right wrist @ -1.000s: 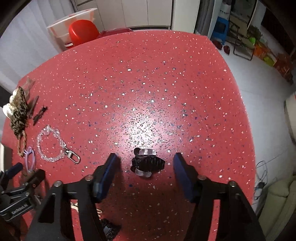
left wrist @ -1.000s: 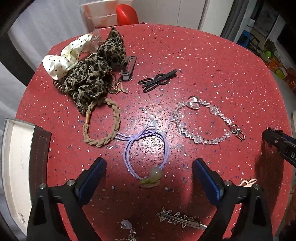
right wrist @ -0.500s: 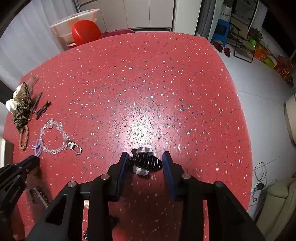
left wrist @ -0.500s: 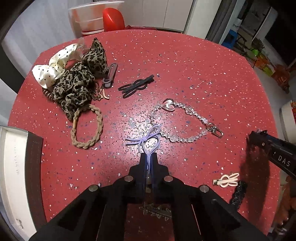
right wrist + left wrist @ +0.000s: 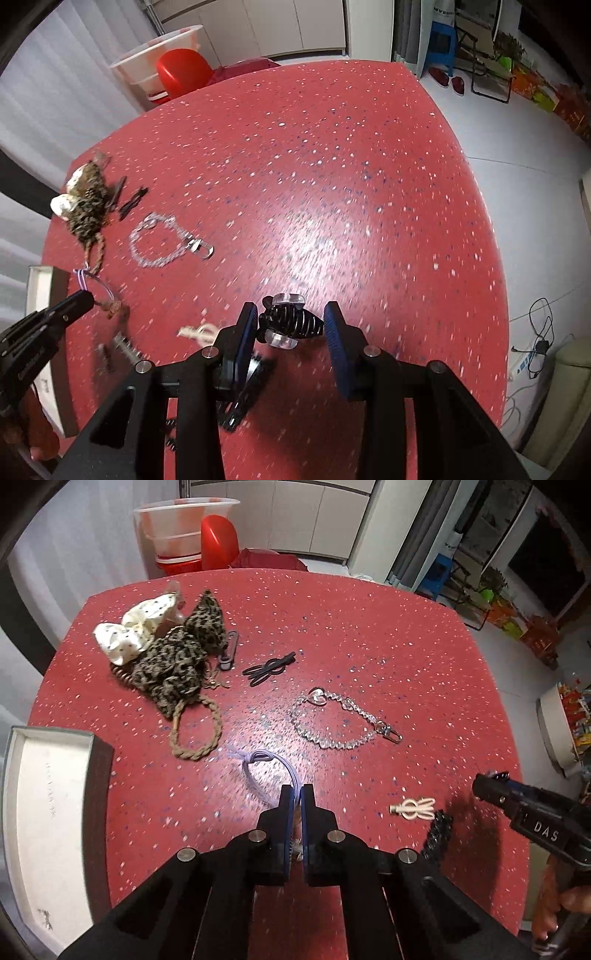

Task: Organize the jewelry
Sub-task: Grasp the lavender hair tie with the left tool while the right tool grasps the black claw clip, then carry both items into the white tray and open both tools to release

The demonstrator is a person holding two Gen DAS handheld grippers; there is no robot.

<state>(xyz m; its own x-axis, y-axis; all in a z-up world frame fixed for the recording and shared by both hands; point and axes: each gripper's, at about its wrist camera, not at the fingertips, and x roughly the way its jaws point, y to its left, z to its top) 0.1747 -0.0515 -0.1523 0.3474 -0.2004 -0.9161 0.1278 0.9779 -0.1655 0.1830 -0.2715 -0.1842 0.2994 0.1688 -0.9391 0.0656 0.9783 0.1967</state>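
1. Left wrist view. The left gripper [image 5: 295, 794] has its fingers [image 5: 286, 805] pressed together on the lilac hair tie [image 5: 271, 771]. The cord runs up out of the finger tips, and its knotted end hangs forward over the red speckled tabletop [image 5: 369, 635]. Beyond the tips lie a braided tan hair tie [image 5: 195, 727], a crystal bead chain [image 5: 332, 720], a black hair clip [image 5: 269, 666] and a heap of leopard-print scrunchies [image 5: 177, 664] with a cream bow [image 5: 136, 631]. An open white box [image 5: 48, 812] stands at the left edge. A cream clip [image 5: 415, 806] lies to the right, near the tip of the right gripper [image 5: 491, 786].

2. Right wrist view. The right gripper [image 5: 291, 328] has its fingers [image 5: 245, 332] partly closed, clamped on a black claw clip [image 5: 291, 323] with clear tips. The clip sits crosswise between the two blue pads, at their tips, above the tabletop [image 5: 369, 166]. At the left, the left gripper [image 5: 79, 301] holds the lilac hair tie [image 5: 96, 286] near the box [image 5: 40, 291].
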